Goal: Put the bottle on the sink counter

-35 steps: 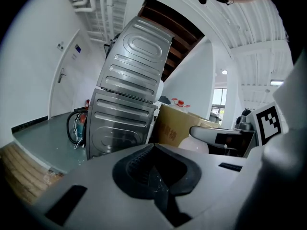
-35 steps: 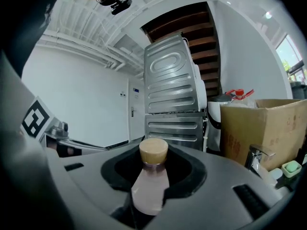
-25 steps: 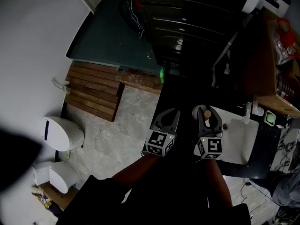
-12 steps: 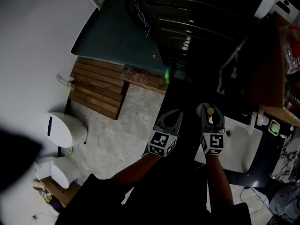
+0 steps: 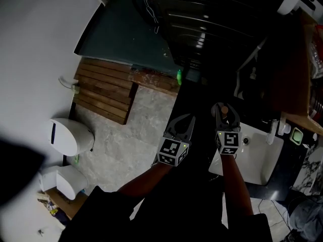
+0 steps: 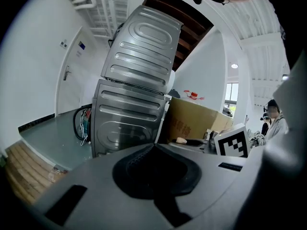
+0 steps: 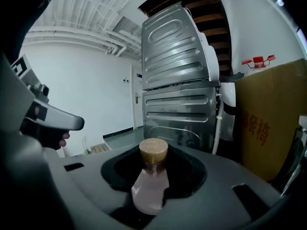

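Bottle (image 7: 151, 186): pale pinkish, cork (image 7: 153, 150) on top, clamped upright between the right gripper (image 7: 154, 158) jaws, up in the air and not set down. Its base is lost in the jaws' dark hollow. In the head view only the cork end (image 5: 223, 110) shows inside the right gripper (image 5: 224, 108), which sits over the left edge of the white sink (image 5: 260, 160).

Left gripper (image 6: 153, 147): jaws together, nothing between them. In the head view it (image 5: 187, 119) is just beside the right one.

The head view is very dark. The counter (image 5: 285, 160) round the sink is hard to make out, and the faucet (image 5: 273, 130) is barely readable.

Versus one second ago: same grip on the bottle, both grippers a bit higher in frame, view slightly shifted.

Room: grey stone-look floor (image 5: 136, 130), wooden slat mat (image 5: 103, 95), white wall, stacked steel machines (image 6: 136, 85), cardboard box (image 6: 194, 123).
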A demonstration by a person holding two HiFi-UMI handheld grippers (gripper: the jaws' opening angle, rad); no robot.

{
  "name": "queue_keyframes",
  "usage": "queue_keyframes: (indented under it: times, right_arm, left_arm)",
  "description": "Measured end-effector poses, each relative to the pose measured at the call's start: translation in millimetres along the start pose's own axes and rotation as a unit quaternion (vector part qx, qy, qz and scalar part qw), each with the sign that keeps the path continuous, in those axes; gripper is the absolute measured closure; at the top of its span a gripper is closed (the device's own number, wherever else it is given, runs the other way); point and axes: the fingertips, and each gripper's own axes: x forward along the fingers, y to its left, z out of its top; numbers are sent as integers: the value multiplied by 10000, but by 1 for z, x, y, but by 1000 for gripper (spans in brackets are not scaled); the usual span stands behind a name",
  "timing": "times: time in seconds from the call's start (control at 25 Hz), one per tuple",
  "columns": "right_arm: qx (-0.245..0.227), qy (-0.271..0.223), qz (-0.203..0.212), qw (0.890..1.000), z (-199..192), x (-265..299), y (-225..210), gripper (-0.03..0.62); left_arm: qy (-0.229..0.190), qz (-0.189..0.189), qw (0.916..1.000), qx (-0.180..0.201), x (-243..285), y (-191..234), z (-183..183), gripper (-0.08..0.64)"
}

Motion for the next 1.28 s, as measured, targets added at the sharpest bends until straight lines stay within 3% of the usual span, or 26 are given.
queue_keyframes:
  times: [0.32,1.28]
  right_arm:
    - [132,175,19,9998,-25,9,-5,453]
    - [-65,265,-84,9996,-44,14,-17,451]
  left_arm:
    - [48,91,9999,-9,3,6,-3,548]
    - [-91,373,9992,-79,-3,12,-7,548]
